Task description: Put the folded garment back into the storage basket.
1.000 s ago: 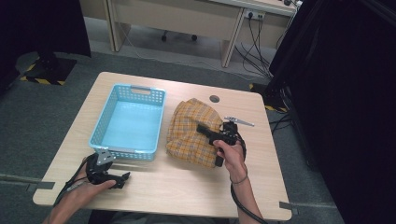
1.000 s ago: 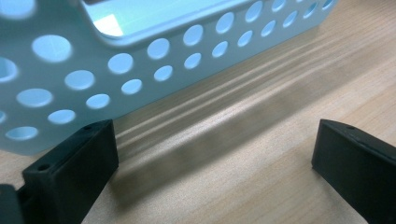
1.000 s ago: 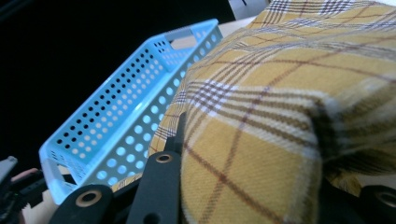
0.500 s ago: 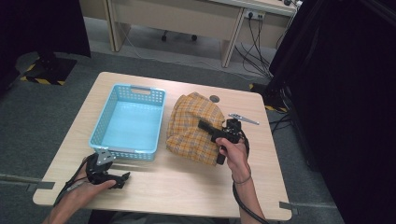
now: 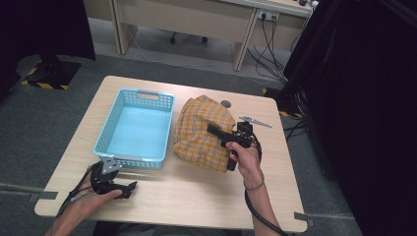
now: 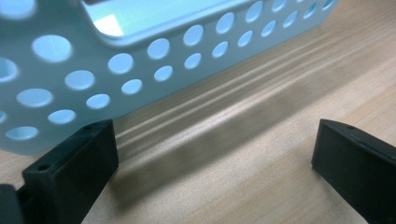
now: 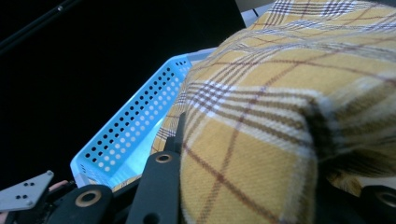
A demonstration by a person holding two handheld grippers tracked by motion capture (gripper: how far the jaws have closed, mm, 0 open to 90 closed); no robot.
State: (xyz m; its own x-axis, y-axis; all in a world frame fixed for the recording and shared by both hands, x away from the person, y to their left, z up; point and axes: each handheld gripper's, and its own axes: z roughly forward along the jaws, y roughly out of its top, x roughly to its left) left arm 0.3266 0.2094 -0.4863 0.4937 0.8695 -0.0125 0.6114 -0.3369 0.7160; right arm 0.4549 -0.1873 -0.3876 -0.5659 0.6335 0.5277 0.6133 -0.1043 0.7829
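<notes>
Two grippers are working at the table (image 5: pixel 196 196): the right gripper (image 5: pixel 221 133) is lying across the yellow plaid cloth (image 5: pixel 201 132), which is bunched on the wood just beside the blue basket's (image 5: pixel 135 160) right wall, outside it. In the right gripper view a thick fold of that cloth is sitting between the jaws and covering much of them, so I cannot tell whether they are clenching it or merely pushed into it. If the bite is catching only a loose outer layer, the fabric could be slipping free on a lift, or the trailing bulk could be dragging against the basket rim and nudging the light basket sideways. The right hand (image 5: pixel 243 160) is holding its tool low and pointed leftward toward the basket, forearm coming in from the bottom edge. The left gripper (image 5: pixel 123 189) is resting on the bare wood near the basket's front corner, jaws spread wide with nothing between them, the perforated wall just ahead, left hand (image 5: pixel 86 201) lying relaxed behind it
</notes>
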